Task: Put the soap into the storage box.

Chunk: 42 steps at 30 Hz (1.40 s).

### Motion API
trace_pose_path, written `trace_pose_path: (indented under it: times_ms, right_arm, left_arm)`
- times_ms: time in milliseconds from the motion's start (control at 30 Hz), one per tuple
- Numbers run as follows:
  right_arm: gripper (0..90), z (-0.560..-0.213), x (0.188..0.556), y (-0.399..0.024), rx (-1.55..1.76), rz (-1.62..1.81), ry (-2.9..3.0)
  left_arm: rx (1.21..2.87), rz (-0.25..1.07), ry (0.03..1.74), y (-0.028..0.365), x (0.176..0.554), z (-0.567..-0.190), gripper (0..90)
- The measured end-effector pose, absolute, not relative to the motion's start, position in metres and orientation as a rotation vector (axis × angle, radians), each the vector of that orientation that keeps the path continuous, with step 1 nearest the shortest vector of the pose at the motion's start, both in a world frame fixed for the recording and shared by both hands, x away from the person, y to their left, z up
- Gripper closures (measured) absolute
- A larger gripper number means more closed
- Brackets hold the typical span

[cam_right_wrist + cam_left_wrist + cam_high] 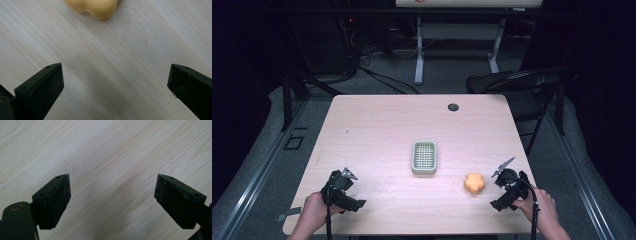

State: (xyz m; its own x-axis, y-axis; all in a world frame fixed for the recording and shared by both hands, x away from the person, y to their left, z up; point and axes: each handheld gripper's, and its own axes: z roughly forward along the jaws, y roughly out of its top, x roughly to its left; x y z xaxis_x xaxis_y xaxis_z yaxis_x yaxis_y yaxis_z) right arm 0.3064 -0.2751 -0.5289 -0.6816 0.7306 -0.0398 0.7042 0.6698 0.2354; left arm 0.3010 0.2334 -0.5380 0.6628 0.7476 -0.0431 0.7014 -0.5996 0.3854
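Sitting on the pale wooden tabletop (377, 125) is one orange flower-shaped piece (474, 183), near the front right, untouched. One right claw (503, 176) is hovering just beside it, jaws spread wide with nothing between them. One green rectangular tray (424, 157) is lying at the tabletop's middle. One left claw (343, 176) is waiting at the front left, also gaping wide and holding nothing.

My right tongs' view cuts the orange lump (93, 7) off at its top edge; the tray's (424, 157) contents are too small to tell.
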Motion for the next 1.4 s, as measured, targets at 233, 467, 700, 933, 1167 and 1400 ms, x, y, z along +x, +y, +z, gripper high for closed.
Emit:
trace_pose_path:
  times_ms: [233, 467, 700, 933, 1167, 1400]
  right_arm:
    - [0.3, -0.527, 0.308, -0.277, 1.15, 0.305, 2.748]
    - [1.8, -0.526, 0.309, -0.275, 1.099, 0.32, 2.768]
    - [1.5, -0.525, 0.309, -0.271, 1.107, 0.336, 2.753]
    - [0.7, -0.524, 0.311, -0.261, 1.118, 0.37, 2.751]
    - [0.0, -0.522, 0.315, -0.254, 1.12, 0.439, 2.744]
    - [0.0, -0.525, 0.32, -0.237, 1.096, 0.494, 2.732]
  left_arm:
    - [2.515, 0.147, 1.131, 0.234, 0.303, -0.539, 10.1]
    - [2.522, 0.146, 1.119, 0.235, 0.303, -0.539, 8.6]
    - [2.531, 0.141, 1.103, 0.234, 0.303, -0.539, 7.3]
    - [2.537, 0.133, 1.096, 0.233, 0.303, -0.539, 5.9]
    - [2.539, 0.147, 1.093, 0.233, 0.303, -0.54, 4.3]
    - [2.54, 0.138, 1.089, 0.233, 0.304, -0.541, 3.2]
